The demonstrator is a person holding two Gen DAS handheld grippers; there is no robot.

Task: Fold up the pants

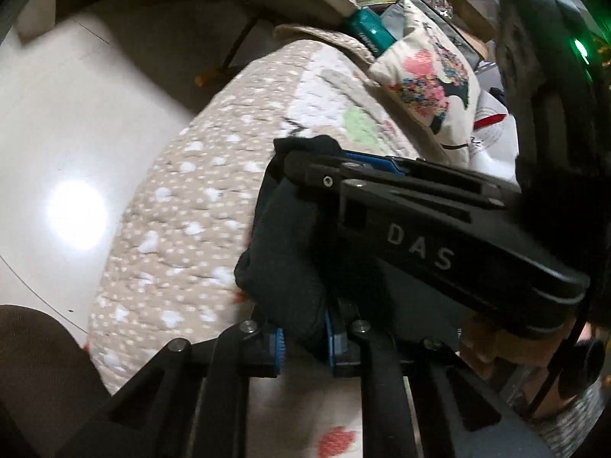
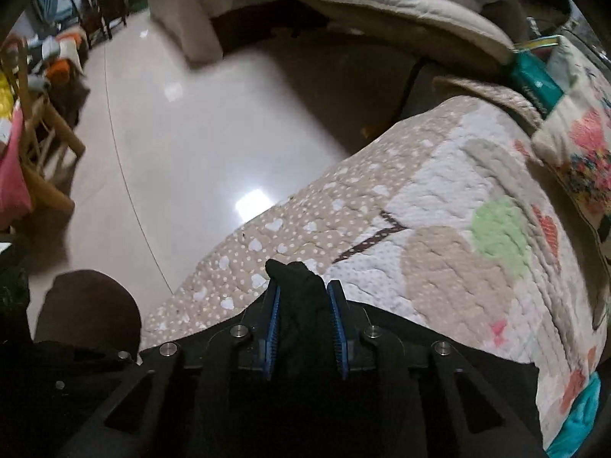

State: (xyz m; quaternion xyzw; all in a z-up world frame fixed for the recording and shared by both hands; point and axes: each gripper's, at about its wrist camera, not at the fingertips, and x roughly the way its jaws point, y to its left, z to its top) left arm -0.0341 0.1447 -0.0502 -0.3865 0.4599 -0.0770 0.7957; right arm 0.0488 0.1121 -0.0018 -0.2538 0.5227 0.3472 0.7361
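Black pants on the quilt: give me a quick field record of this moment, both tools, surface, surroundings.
garment: black pants, bunched fabric
left tool: shut on the pants
right tool: shut on the pants; also visible in the left wrist view, close beside the left tool
surface: patchwork quilt, beige with white hearts
nearby: floral pillow at the far end of the quilt
floor: glossy tile
fold state: cannot tell

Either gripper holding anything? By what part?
Both. Left gripper and right gripper each pinch a bunched fold of the black pants; which part cannot be told.
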